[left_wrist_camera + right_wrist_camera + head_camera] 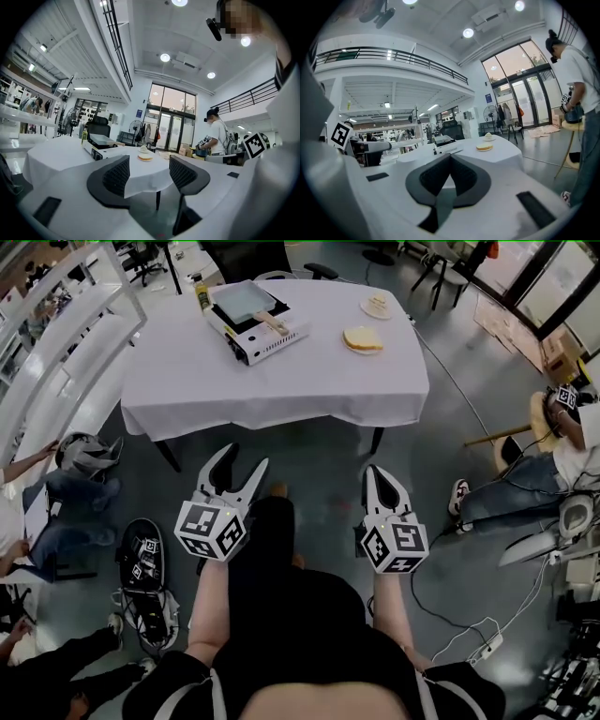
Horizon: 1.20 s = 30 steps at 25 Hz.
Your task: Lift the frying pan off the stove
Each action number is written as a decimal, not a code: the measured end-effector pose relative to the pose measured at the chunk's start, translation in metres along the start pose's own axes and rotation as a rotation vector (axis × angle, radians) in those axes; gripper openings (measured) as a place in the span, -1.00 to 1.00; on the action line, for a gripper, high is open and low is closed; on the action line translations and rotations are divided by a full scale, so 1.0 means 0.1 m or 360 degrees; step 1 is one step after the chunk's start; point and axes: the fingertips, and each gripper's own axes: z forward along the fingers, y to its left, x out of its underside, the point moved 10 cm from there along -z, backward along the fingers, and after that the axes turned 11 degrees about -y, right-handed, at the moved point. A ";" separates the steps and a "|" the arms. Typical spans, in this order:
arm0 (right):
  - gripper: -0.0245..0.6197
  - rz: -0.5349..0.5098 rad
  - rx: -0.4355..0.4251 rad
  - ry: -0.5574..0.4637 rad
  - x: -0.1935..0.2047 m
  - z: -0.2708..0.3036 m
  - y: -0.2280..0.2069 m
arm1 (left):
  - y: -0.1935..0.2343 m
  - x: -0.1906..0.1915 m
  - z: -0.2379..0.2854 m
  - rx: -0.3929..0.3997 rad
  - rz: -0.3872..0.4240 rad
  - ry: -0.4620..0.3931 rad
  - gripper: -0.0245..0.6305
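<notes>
A square grey frying pan (242, 301) with a wooden handle (274, 322) sits on a white portable stove (251, 341) at the far left of the white-clothed table (309, 381). Both grippers hang well short of the table, over the floor. My left gripper (244, 457) is open with nothing between its fingers. My right gripper (375, 472) has its tips together and holds nothing. The left gripper view shows the stove (96, 151) and pan (101, 138) far beyond the left gripper (147, 174). In the right gripper view the stove (446, 148) lies far past the right gripper (450, 159).
A yellow-capped bottle (200, 292) stands beside the stove. A flat bread (362, 338) and a small plate of food (377, 305) lie at the table's right. People sit on the floor at left (56, 512) and right (525, 474). Cables (469, 634) trail on the floor.
</notes>
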 end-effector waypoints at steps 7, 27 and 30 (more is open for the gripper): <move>-0.90 -0.0009 0.0001 -0.0002 -0.04 0.47 -0.13 | 0.26 -0.02 0.42 -0.0006 -0.0015 -0.0011 -0.10; -0.90 -0.0046 0.0070 -0.0037 -0.37 2.29 -0.29 | 1.40 -0.43 2.06 0.0075 -0.0014 -0.0045 -0.10; -0.90 -0.0048 0.0074 -0.0028 -0.35 2.50 -0.27 | 1.56 -0.43 2.19 0.0082 -0.0020 -0.0037 -0.10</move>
